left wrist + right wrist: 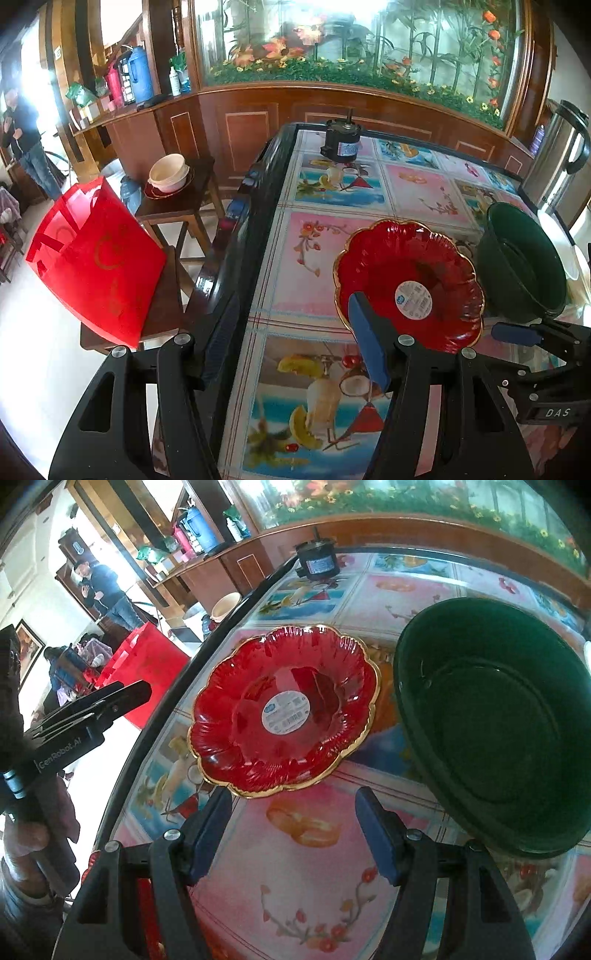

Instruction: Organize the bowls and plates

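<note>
A red scalloped plate (pixel 410 284) with a gold rim and a white sticker lies on the picture-printed table (pixel 314 258). A dark green bowl (pixel 524 258) stands just right of it. My left gripper (pixel 291 343) is open with nothing in its gap; its right finger overlaps the plate's near-left rim, and the plate lies outside the jaws. In the right wrist view my right gripper (pixel 293 830) is open and holds nothing, just short of the plate (pixel 284 709), with the bowl (pixel 495 720) to its right. My left gripper's body shows at that view's left edge.
A black motor-like object (pixel 341 142) sits at the table's far edge. Cream bowls (pixel 168 173) rest on a red plate on a wooden stool to the left. A red bag (pixel 96 258) stands on a chair. A steel kettle (pixel 557 158) stands far right. A person (pixel 22 136) stands back left.
</note>
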`<state>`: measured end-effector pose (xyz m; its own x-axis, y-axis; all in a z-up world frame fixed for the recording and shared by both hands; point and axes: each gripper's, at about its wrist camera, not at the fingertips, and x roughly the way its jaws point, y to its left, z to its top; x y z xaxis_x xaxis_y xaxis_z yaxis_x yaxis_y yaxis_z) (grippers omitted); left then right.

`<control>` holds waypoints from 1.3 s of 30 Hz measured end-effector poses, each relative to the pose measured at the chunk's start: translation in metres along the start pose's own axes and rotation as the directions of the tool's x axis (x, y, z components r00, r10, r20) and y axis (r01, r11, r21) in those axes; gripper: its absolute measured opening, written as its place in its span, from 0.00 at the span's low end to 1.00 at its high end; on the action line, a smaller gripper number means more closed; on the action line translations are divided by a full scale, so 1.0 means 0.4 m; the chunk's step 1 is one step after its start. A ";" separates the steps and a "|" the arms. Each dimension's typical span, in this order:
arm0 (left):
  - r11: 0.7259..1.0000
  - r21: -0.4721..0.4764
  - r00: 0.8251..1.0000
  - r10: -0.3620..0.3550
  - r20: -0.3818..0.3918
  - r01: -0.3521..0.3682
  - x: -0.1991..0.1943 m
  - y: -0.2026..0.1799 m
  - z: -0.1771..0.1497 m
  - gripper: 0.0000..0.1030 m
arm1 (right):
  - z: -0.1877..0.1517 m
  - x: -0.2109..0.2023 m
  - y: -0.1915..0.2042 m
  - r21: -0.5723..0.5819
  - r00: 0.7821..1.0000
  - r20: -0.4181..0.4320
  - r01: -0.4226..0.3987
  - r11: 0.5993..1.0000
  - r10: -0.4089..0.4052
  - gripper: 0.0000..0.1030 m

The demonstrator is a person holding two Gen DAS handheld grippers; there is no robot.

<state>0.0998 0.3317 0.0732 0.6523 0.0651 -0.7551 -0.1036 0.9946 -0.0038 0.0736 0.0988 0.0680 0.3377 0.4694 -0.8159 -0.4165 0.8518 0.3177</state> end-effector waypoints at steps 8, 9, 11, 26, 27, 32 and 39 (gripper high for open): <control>0.999 -0.030 0.998 -0.025 -0.050 0.023 0.052 0.006 0.013 0.61 | 0.023 0.014 -0.033 0.066 1.000 0.004 -0.010 0.998 0.010 0.67; 0.999 -0.039 0.998 -0.033 -0.061 0.030 0.062 0.007 0.016 0.61 | 0.026 0.017 -0.035 0.073 1.000 0.002 -0.019 0.997 0.019 0.67; 0.998 -0.046 0.996 -0.046 -0.077 0.043 0.076 0.002 0.021 0.61 | 0.028 0.019 -0.032 0.077 1.000 0.008 -0.028 0.997 0.027 0.67; 0.988 -0.127 0.979 -0.110 -0.171 0.089 0.160 -0.011 0.054 0.61 | 0.027 0.035 -0.051 0.164 0.998 0.058 -0.038 0.986 0.028 0.55; 0.987 -0.129 0.978 -0.113 -0.176 0.091 0.167 -0.015 0.056 0.61 | 0.026 0.038 -0.058 0.174 0.998 0.057 -0.046 0.984 0.037 0.49; 0.977 -0.158 0.968 -0.173 -0.180 0.145 0.186 -0.022 0.057 0.25 | 0.022 0.042 -0.072 0.169 0.998 0.057 -0.050 0.984 0.041 0.32; 0.985 -0.115 0.967 -0.148 -0.207 0.126 0.180 -0.040 0.046 0.11 | 0.023 0.037 -0.055 0.105 0.999 0.053 -0.003 0.994 -0.003 0.27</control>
<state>0.1624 0.3219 0.0309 0.4907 -0.1007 -0.8655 -0.1060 0.9790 -0.1740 0.0955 0.0893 0.0532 0.3833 0.4790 -0.7897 -0.3262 0.8701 0.3694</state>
